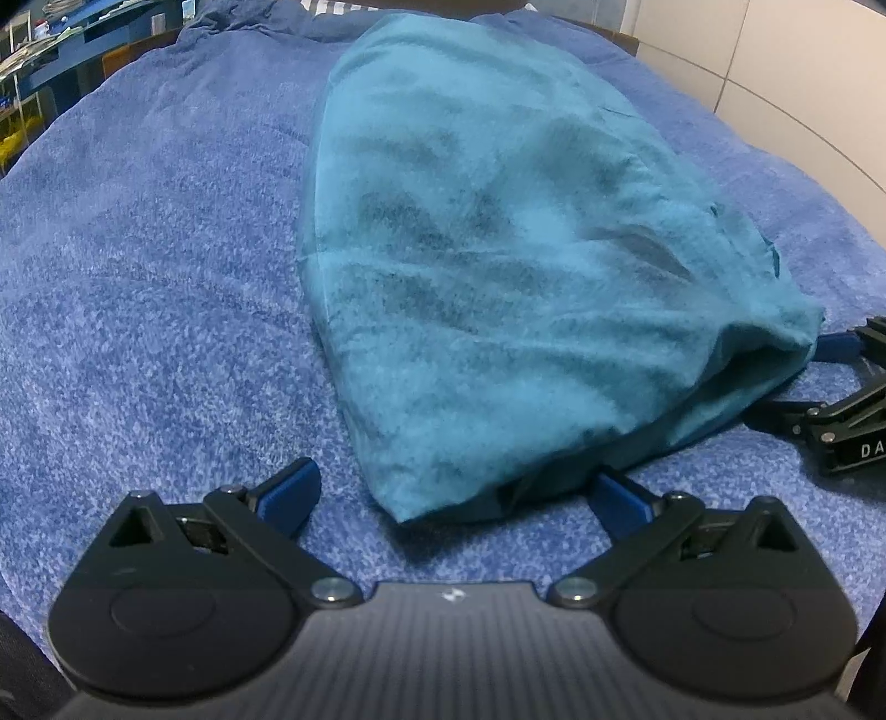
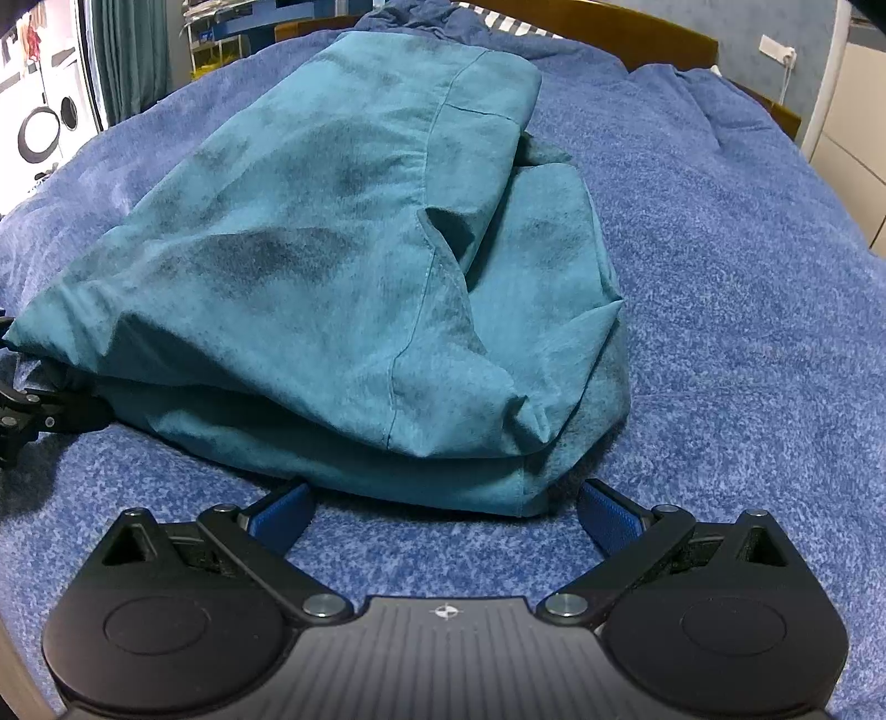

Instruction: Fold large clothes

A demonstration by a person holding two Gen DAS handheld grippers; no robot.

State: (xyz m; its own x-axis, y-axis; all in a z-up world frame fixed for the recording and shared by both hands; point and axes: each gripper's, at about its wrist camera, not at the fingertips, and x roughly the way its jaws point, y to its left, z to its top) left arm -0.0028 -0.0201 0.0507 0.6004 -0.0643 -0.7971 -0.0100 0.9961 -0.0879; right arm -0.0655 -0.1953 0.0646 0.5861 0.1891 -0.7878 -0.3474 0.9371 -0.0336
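A teal garment [image 1: 498, 266] lies folded in layers on a blue blanket-covered bed [image 1: 138, 288]. My left gripper [image 1: 459, 493] is open, its blue-padded fingers [image 1: 293, 487] spread on either side of the garment's near left corner. My right gripper [image 2: 443, 509] is open too, its fingers [image 2: 609, 515] straddling the garment's near right edge [image 2: 443, 482]. The garment [image 2: 332, 266] fills the right wrist view, with a seam and a loose flap on top. The right gripper shows at the right edge of the left wrist view [image 1: 841, 410]. The left gripper shows at the left edge of the right wrist view [image 2: 33, 410].
A wooden headboard [image 2: 637, 33] runs along the far end of the bed. Blue shelves [image 1: 66, 50] stand at the far left. A white wall [image 1: 775, 72] is on the right. Bare blue blanket [image 2: 747, 332] lies on both sides of the garment.
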